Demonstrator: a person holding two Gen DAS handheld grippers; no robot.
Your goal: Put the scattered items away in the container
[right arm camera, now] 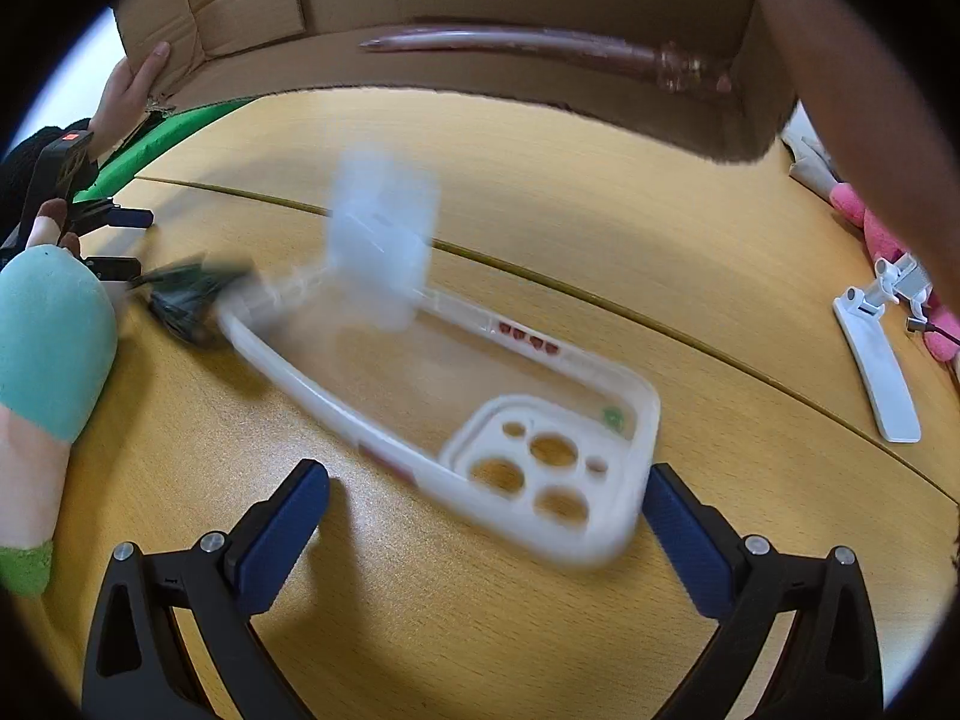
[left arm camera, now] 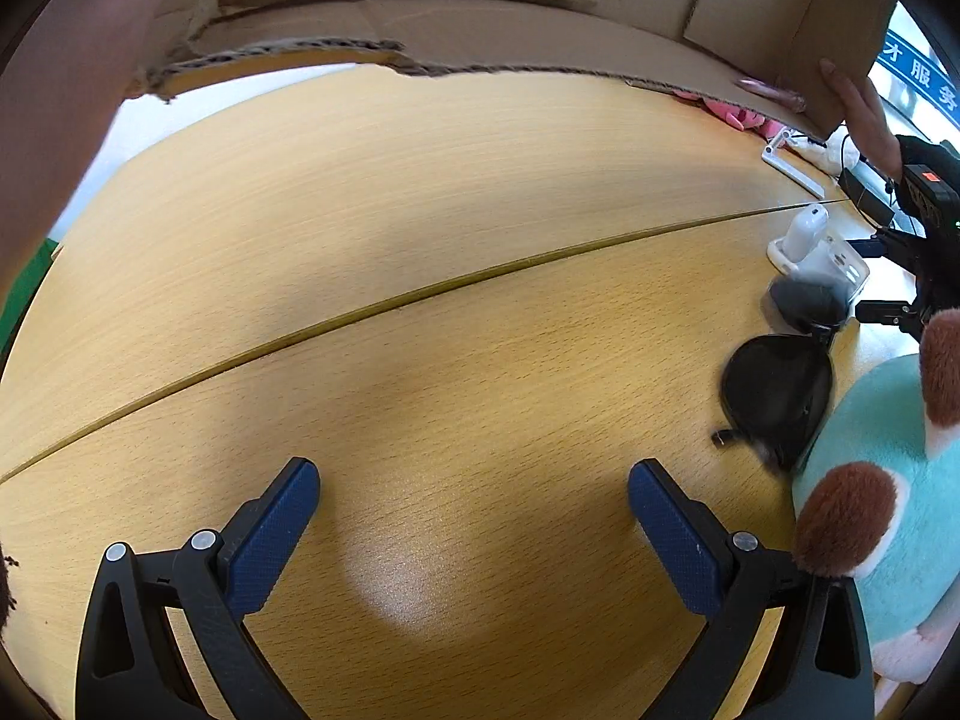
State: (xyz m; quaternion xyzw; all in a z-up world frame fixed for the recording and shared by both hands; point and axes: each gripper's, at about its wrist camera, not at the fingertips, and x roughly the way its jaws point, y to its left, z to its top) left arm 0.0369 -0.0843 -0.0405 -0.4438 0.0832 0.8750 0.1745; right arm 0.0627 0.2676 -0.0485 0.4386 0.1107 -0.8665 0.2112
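Note:
A clear phone case (right arm camera: 480, 414) lies on the wooden table just ahead of my open right gripper (right arm camera: 489, 501), its camera end between the fingers, untouched. A blurred white charger (right arm camera: 381, 246) stands at its far end; both show small in the left wrist view (left arm camera: 831, 258). Black sunglasses (left arm camera: 777, 396) lie right of my open, empty left gripper (left arm camera: 474, 498); they also show in the right wrist view (right arm camera: 186, 300). A teal plush toy (left arm camera: 888, 480) sits beside them. The cardboard box (left arm camera: 480, 18) lies on its side at the back, holding a brown stick (right arm camera: 540, 45).
A person's hand (left arm camera: 858, 114) holds the box's flap. A white phone stand (right arm camera: 879, 354) and a pink plush (right arm camera: 882, 234) lie at the right in the right wrist view. A seam (left arm camera: 420, 294) crosses the table. Green floor (right arm camera: 168, 138) shows past the table edge.

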